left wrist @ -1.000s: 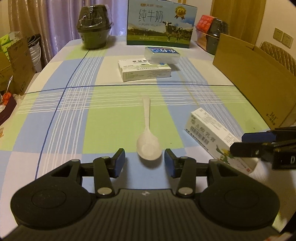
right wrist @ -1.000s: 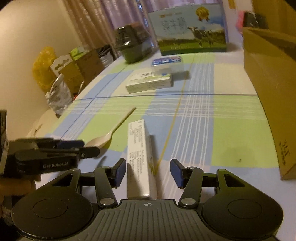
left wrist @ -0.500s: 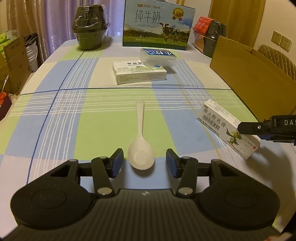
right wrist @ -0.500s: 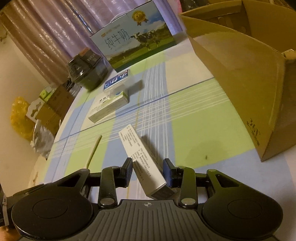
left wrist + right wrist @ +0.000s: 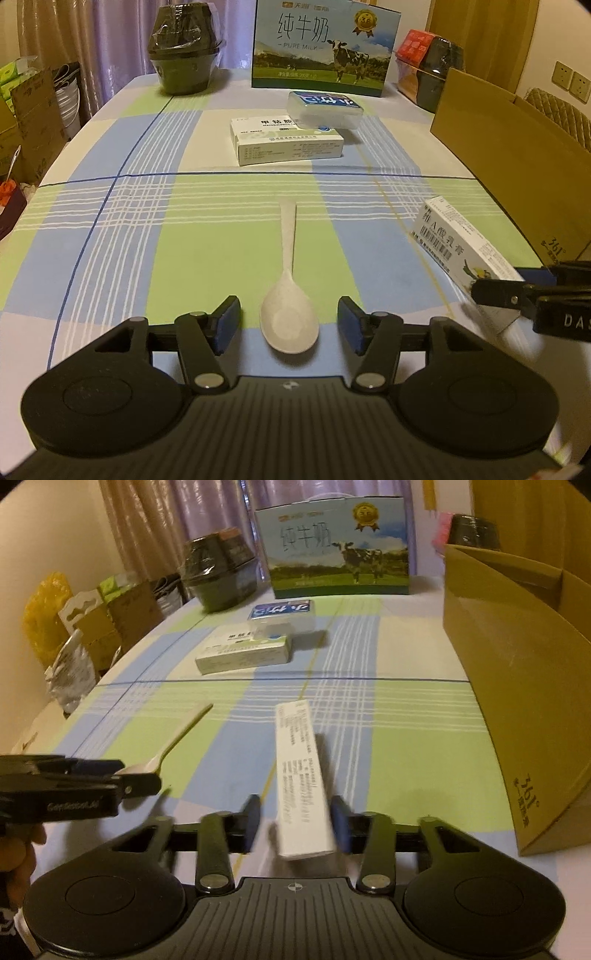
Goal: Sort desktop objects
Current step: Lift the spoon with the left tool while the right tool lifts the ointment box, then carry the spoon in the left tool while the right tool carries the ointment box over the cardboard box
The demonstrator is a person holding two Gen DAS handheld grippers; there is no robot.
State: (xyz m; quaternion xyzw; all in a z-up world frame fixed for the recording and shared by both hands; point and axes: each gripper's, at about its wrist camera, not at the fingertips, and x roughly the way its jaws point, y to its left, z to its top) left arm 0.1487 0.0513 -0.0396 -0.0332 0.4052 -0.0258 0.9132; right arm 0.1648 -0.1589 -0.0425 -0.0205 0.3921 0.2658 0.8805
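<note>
My left gripper (image 5: 289, 325) stood wide open, straddling the white spoon (image 5: 288, 295) flat on the tablecloth (image 5: 122, 236). My right gripper (image 5: 294, 827) bracketed the ointment box (image 5: 301, 775); grip contact unclear.

A matt white plastic spoon (image 5: 289, 295) lies on a checked cloth tablecloth (image 5: 122, 236). Nearby, a smooth printed card carton (image 5: 461, 243). At the right, a plain brown cardboard box (image 5: 517, 162). Far off, a glossy printed milk carton (image 5: 325, 48) and film-wrapped dark bowls (image 5: 184, 55).
</note>
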